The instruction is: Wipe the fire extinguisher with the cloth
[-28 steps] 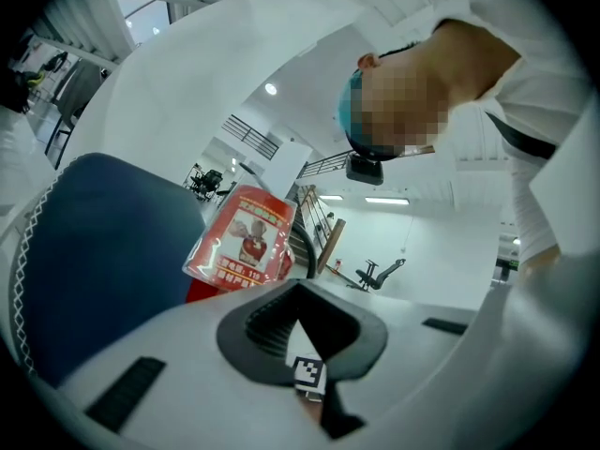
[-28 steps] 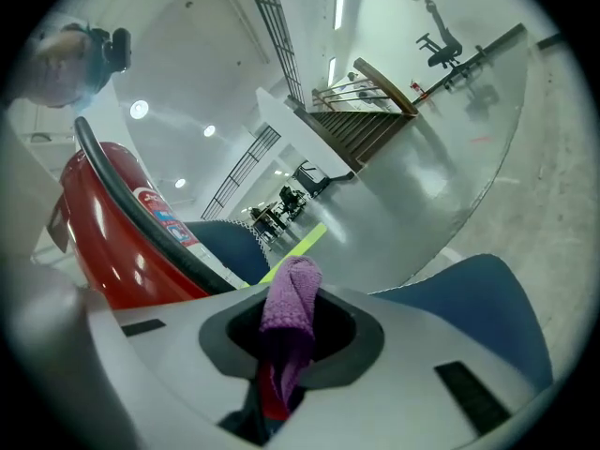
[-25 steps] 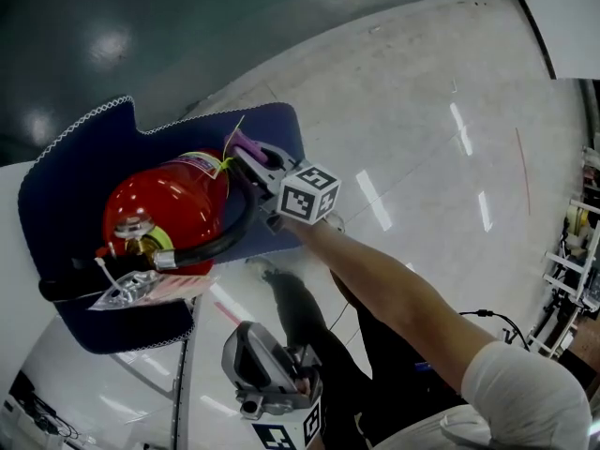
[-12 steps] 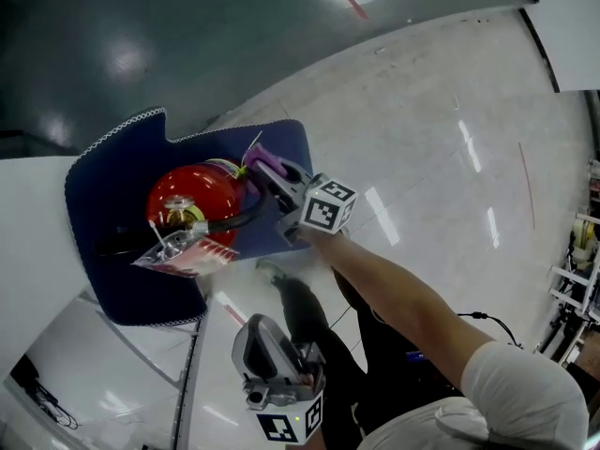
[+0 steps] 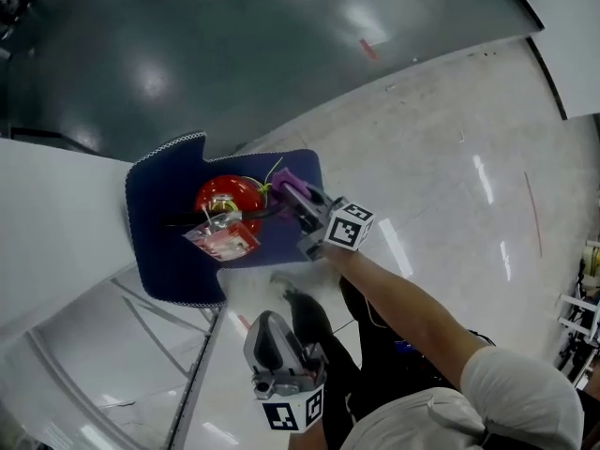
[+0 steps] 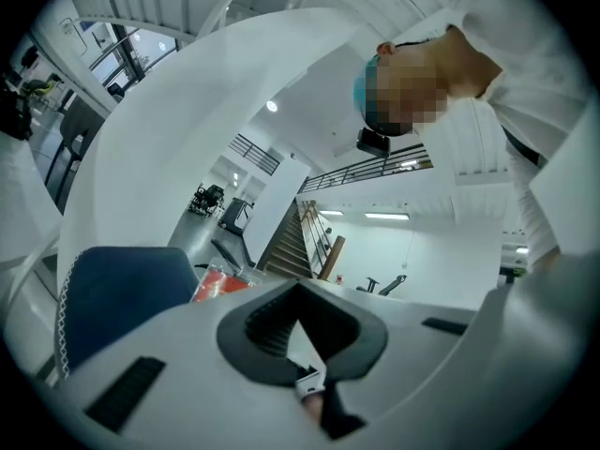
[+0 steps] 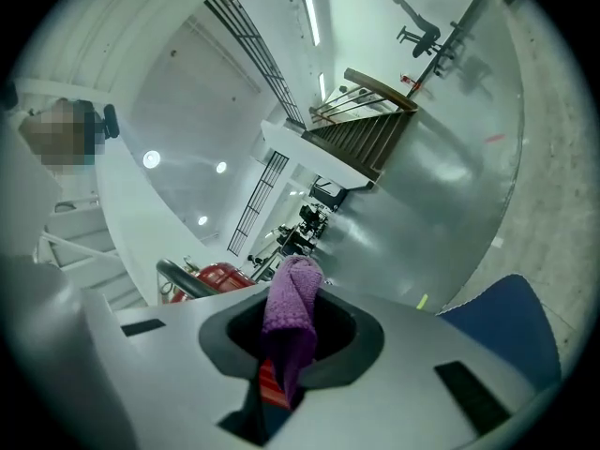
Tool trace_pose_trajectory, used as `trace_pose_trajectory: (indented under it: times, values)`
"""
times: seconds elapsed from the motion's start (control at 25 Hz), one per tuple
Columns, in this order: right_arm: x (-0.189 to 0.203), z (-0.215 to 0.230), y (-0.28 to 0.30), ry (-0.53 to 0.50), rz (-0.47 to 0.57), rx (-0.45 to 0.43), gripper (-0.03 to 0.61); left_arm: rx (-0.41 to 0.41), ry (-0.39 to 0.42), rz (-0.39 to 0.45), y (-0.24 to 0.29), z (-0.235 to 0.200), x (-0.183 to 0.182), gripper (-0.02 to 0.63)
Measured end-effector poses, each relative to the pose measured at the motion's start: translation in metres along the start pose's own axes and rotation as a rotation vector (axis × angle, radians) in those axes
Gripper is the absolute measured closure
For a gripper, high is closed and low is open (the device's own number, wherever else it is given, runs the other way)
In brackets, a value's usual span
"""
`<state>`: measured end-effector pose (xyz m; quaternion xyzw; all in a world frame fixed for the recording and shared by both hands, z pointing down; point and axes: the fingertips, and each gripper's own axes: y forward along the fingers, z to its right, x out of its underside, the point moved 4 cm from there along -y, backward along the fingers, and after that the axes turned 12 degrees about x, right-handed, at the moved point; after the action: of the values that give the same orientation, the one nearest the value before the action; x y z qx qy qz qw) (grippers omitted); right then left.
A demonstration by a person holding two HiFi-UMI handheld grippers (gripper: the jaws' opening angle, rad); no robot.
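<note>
right arm stretched forward, right gripper (image 5: 292, 193) clamped on purple cloth (image 5: 284, 178) | cloth just beside red fire extinguisher (image 5: 228, 195), lying on blue mat (image 5: 159, 242) | left gripper (image 5: 266, 326) low near body, jaws together, empty

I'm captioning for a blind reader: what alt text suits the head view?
The right gripper, shut on a purple cloth, reaches to the side of a red fire extinguisher on a dark blue mat. The left gripper hangs lower, apart from both.
</note>
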<state>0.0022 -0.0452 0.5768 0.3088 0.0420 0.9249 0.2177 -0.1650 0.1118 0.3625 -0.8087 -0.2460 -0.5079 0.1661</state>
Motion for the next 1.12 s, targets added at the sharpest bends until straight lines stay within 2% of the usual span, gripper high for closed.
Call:
trace_pose_trajectory:
  times: [0.36, 0.72, 0.96, 1.12]
  values:
    - [-0.032, -0.055, -0.024, -0.034, 0.025, 0.008, 0.523, -0.014, 0.027, 0.021, -0.015, 0.015, -0.038, 0.607]
    - [-0.04, -0.084, -0.03, -0.082, 0.032, 0.027, 0.523, -0.058, 0.031, 0.063, -0.03, 0.016, -0.061, 0.607]
    - [-0.051, -0.11, -0.03, -0.121, 0.052, 0.038, 0.523, -0.057, 0.043, 0.06, -0.035, 0.023, -0.072, 0.607]
    - [-0.041, -0.123, -0.03, -0.142, 0.066, 0.044, 0.523, -0.051, 0.042, 0.062, -0.049, 0.014, -0.072, 0.607]
